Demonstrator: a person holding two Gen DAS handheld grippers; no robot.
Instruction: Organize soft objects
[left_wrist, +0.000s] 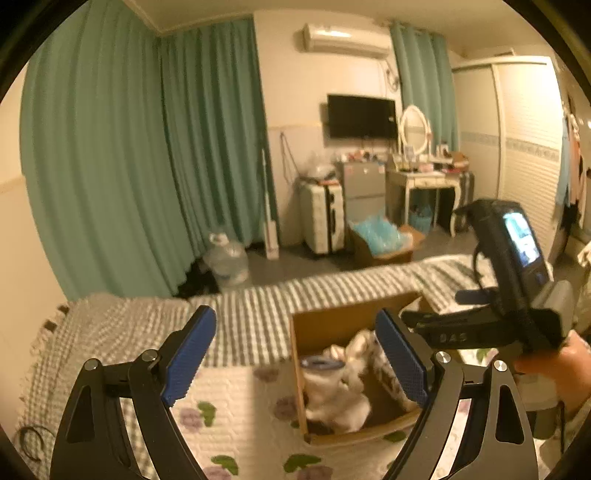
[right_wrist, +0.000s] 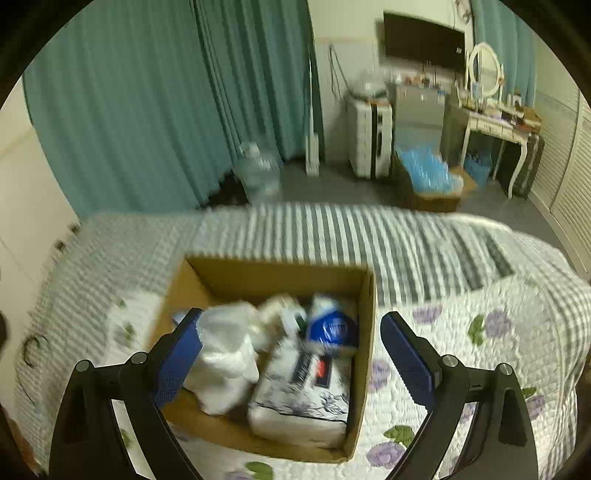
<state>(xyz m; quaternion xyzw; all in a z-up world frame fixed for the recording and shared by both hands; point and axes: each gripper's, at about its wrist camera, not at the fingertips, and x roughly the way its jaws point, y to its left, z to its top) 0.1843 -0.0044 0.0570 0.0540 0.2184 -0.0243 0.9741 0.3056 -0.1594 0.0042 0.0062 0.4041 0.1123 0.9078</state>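
Hovering above a bed, 2 handheld grippers both stand spread wide with nothing between their blue pads. The left gripper (left_wrist: 295, 354) looks past the right gripper (left_wrist: 436, 314), which hangs over a cardboard box (right_wrist: 364, 332) resting mid-bed on the floral quilt (right_wrist: 461, 350). Inside lie a white plastic bag (right_wrist: 225, 362), a tissue pack (right_wrist: 303, 402) and a blue-labelled pack (right_wrist: 332, 328). Risk, as a judgement: the grippers are close together and could collide, and a finger catching the box rim could tip it on the soft bedding.

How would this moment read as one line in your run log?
left gripper: open, empty | right gripper: open, empty | brown cardboard box: on bed, holds soft white packs
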